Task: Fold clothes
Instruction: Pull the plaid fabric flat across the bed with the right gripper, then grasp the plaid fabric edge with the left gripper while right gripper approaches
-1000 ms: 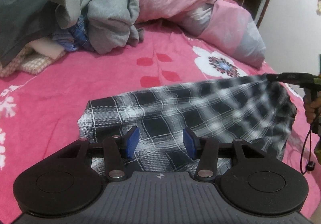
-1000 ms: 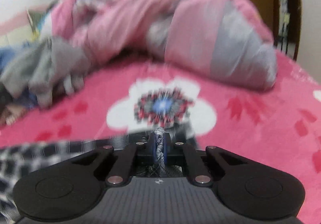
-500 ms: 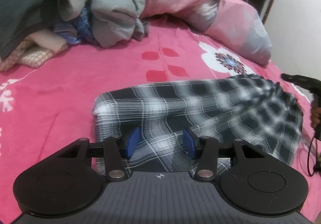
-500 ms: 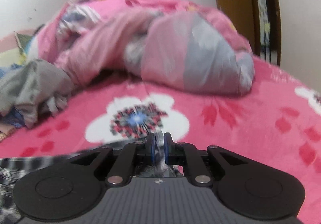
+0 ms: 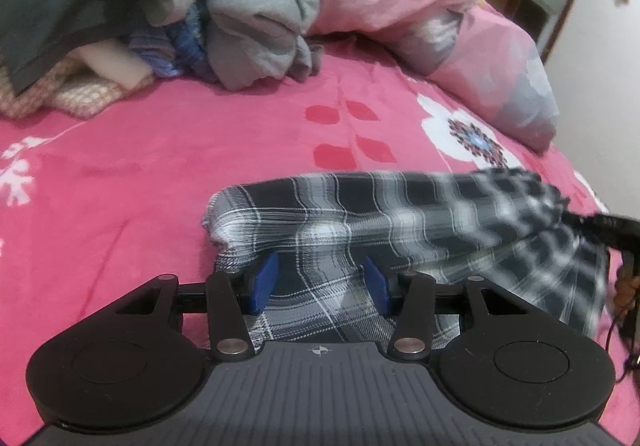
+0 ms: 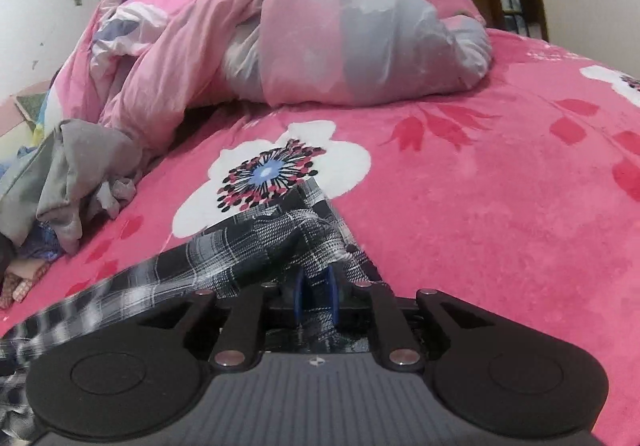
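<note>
Plaid cloth (image 5: 400, 214) lies folded on the bed (image 5: 160, 174), right gripper (image 6: 316, 300) opening to drop its corner, left gripper (image 5: 320, 286) spread over the near edge, apparently steadying

We see a black-and-white plaid garment (image 5: 400, 222) lying across the pink floral bedspread, folded over on itself into a long band. Its left end forms a rounded, doubled fold; its right end is bunched and blurred. In the right wrist view the plaid cloth (image 6: 272, 242) narrows to a crumpled, twisted point that rests on the white flower print.
</note>
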Available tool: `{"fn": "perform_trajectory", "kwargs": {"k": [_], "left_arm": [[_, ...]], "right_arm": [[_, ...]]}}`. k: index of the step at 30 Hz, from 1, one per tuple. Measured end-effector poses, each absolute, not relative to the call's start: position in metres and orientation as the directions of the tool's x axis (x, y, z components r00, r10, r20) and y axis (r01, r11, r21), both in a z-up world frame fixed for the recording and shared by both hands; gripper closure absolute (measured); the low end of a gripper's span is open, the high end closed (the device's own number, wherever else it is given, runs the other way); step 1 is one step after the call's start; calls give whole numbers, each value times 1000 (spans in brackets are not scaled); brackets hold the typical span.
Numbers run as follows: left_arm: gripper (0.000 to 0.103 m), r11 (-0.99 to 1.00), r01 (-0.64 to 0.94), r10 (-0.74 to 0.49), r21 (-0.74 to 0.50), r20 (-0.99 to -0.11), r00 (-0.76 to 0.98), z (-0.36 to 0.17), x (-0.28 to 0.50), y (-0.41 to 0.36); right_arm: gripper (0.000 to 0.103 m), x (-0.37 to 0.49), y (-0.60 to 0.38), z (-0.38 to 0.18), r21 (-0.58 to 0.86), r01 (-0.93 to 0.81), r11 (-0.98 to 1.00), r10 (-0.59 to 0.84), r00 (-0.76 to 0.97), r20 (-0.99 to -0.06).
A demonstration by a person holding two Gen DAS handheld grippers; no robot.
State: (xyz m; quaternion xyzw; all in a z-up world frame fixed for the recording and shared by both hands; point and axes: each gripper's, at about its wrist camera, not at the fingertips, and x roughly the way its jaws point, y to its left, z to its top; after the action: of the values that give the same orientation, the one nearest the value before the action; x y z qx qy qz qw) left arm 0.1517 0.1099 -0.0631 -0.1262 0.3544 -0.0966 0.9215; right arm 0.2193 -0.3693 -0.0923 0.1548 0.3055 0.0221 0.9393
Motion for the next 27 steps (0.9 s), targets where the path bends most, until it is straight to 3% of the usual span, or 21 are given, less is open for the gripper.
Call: {"fn": "perform_trajectory", "kwargs": {"k": [5,8,16,22,27], "left_arm": [[55,944,77,-261,-320,-586,767,-45,125,128],[51,944,77,-253,-320,-554,793,-33,101,141],[45,945,124,-268,-302,-499,824,-12,36,167],[45,949,249,-314,-192,-523,792,-22,9,150],[45,915,403,-351,-19,-529,773,-35,-1,114]], "right_arm": [[82,169,-358,-56,301,25,953,142,843,-520],[65,127,-347,-27,294,-8,956,151,871,-468],[65,39,-280,26,240,-205,949,291,863,-413],[65,18,-208,3,321,-362,875,482,710,-514],[65,19,-157,-40,434,-364,824,565,569,-597]]}}
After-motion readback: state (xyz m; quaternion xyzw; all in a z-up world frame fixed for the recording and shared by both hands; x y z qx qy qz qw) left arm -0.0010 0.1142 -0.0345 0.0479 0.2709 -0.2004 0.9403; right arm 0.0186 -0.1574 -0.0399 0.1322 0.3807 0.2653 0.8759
